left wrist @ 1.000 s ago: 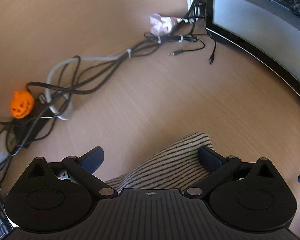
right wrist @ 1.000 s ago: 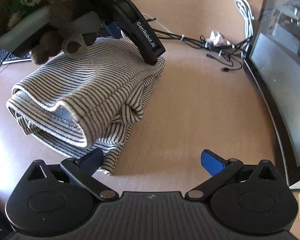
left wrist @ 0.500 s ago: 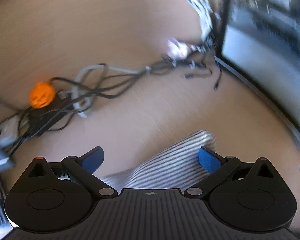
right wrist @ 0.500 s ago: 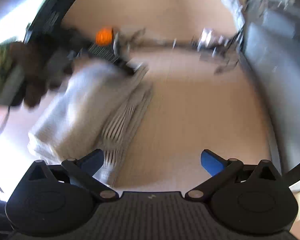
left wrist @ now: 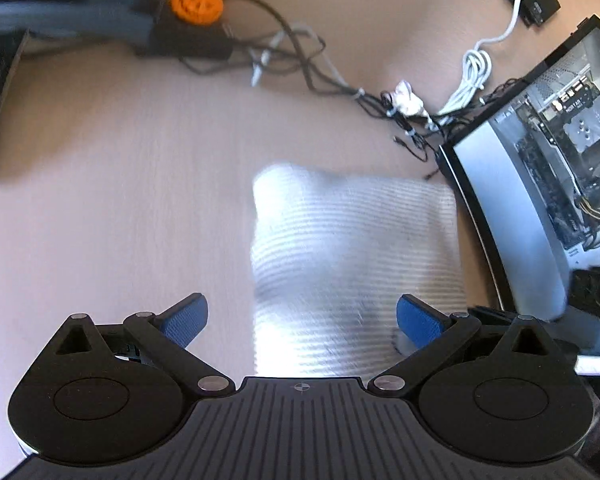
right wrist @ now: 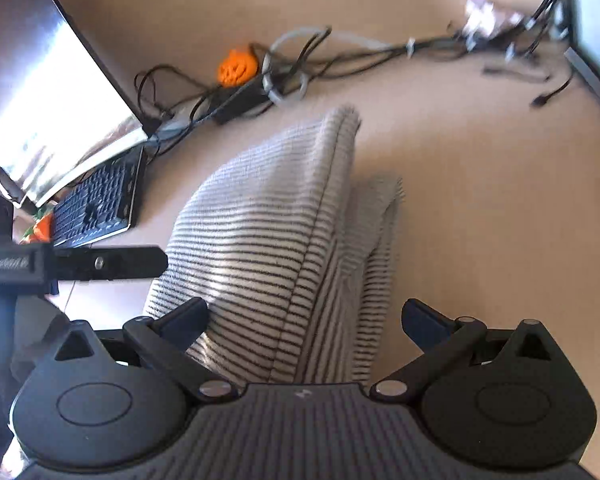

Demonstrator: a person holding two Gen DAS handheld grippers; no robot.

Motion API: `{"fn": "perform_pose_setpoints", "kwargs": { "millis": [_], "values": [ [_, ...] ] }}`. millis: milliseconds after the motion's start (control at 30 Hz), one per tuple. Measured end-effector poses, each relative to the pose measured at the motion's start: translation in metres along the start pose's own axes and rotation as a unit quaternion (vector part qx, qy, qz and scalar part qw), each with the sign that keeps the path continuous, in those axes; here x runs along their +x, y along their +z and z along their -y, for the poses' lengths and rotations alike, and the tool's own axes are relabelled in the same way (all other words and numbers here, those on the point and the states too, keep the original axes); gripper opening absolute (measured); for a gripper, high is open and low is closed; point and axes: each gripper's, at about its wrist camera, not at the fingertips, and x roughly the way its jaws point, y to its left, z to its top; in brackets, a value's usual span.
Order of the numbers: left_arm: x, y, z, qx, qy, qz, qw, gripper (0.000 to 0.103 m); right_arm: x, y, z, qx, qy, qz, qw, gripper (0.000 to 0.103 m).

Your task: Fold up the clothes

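One striped garment lies folded into a thick bundle on the wooden desk, its layered edges running away from the right gripper. That gripper's blue-padded jaws are spread wide above the bundle's near end, gripping nothing. The left gripper also has its jaws apart and empty, with the blurred fabric ahead of them. Beyond the cloth sit an orange pumpkin figure and tangled cables; a keyboard lies off to one side.
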Motion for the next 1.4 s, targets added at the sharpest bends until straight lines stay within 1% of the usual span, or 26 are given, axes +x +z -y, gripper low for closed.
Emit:
{"fn": "perform_pose_setpoints", "kwargs": {
  "millis": [67, 167, 200, 233, 333, 500, 533, 633, 667, 733, 767, 800, 867, 900, 967, 1067, 1100, 1200, 1333, 1400],
  "values": [
    [0.007, -0.003, 0.002, -0.004, -0.012, -0.005, 0.9999, 0.103, 0.004, 0.001, 0.006, 0.014, 0.013, -0.005, 1.000, 0.103],
    [0.014, -0.005, 0.001, -0.019, -0.029, -0.008, 0.9994, 0.103, 0.003, 0.002, 0.015, 0.024, 0.021, -0.005, 0.999, 0.102],
    [0.016, -0.006, 0.000, -0.026, -0.033, -0.010, 0.9991, 0.103, 0.003, 0.001, 0.017, 0.025, 0.026, -0.004, 0.999, 0.097],
    [0.017, -0.006, -0.002, -0.033, -0.035, -0.013, 0.9988, 0.103, 0.002, -0.001, 0.018, 0.028, 0.037, -0.006, 0.999, 0.094],
    [0.020, -0.009, -0.005, -0.044, -0.025, -0.018, 0.9985, 0.103, 0.001, -0.003, 0.016, 0.025, 0.040, -0.007, 0.999, 0.091],
    [0.020, -0.013, -0.006, -0.056, -0.017, -0.016, 0.9981, 0.102, 0.002, -0.003, 0.015, 0.019, 0.044, -0.007, 0.999, 0.091],
    [0.019, -0.014, -0.006, -0.057, -0.017, -0.015, 0.9981, 0.101, 0.002, -0.003, 0.015, 0.018, 0.046, -0.007, 0.999, 0.091],
    [0.013, -0.017, -0.007, -0.060, -0.015, -0.013, 0.9980, 0.085, 0.000, -0.002, 0.017, 0.017, 0.048, -0.005, 0.999, 0.091],
    [0.009, -0.018, -0.006, -0.058, -0.013, -0.010, 0.9982, 0.084, -0.002, -0.001, 0.017, 0.017, 0.047, -0.001, 0.999, 0.091],
    [0.002, -0.021, 0.000, -0.036, 0.004, -0.005, 0.9993, 0.084, -0.007, 0.000, 0.015, 0.015, 0.041, 0.010, 0.999, 0.090],
    [0.000, -0.022, 0.003, -0.024, 0.012, -0.004, 0.9996, 0.084, -0.012, 0.001, 0.015, 0.016, 0.038, 0.018, 0.999, 0.087],
    [-0.002, -0.023, 0.007, -0.013, 0.018, -0.005, 0.9998, 0.084, -0.017, 0.003, 0.015, 0.018, 0.036, 0.027, 0.999, 0.081],
    [-0.004, -0.026, 0.013, 0.008, 0.028, -0.008, 0.9995, 0.084, -0.026, 0.006, 0.015, 0.023, 0.031, 0.044, 0.998, 0.074],
    [-0.003, -0.027, 0.016, 0.014, 0.032, -0.010, 0.9993, 0.084, -0.028, 0.007, 0.015, 0.023, 0.025, 0.049, 0.998, 0.073],
    [0.000, -0.029, 0.020, 0.022, 0.037, -0.015, 0.9990, 0.084, -0.026, 0.010, 0.014, 0.018, 0.009, 0.042, 0.999, 0.073],
    [0.007, -0.032, 0.025, 0.026, 0.042, -0.022, 0.9985, 0.085, -0.022, 0.008, 0.015, 0.016, 0.001, 0.030, 0.999, 0.073],
    [0.008, -0.033, 0.026, 0.027, 0.043, -0.022, 0.9985, 0.085, -0.022, 0.007, 0.015, 0.015, 0.004, 0.027, 1.000, 0.073],
    [0.007, -0.036, 0.027, 0.029, 0.045, -0.017, 0.9984, 0.085, -0.016, 0.004, 0.023, 0.028, 0.033, 0.007, 0.999, 0.073],
    [0.000, -0.041, 0.022, 0.019, 0.046, -0.005, 0.9987, 0.081, -0.004, 0.000, 0.032, 0.065, 0.071, -0.004, 0.995, 0.074],
    [-0.008, -0.044, 0.013, 0.007, 0.051, 0.002, 0.9987, 0.080, 0.001, -0.001, 0.025, 0.056, 0.077, -0.003, 0.995, 0.075]
  ]
}}
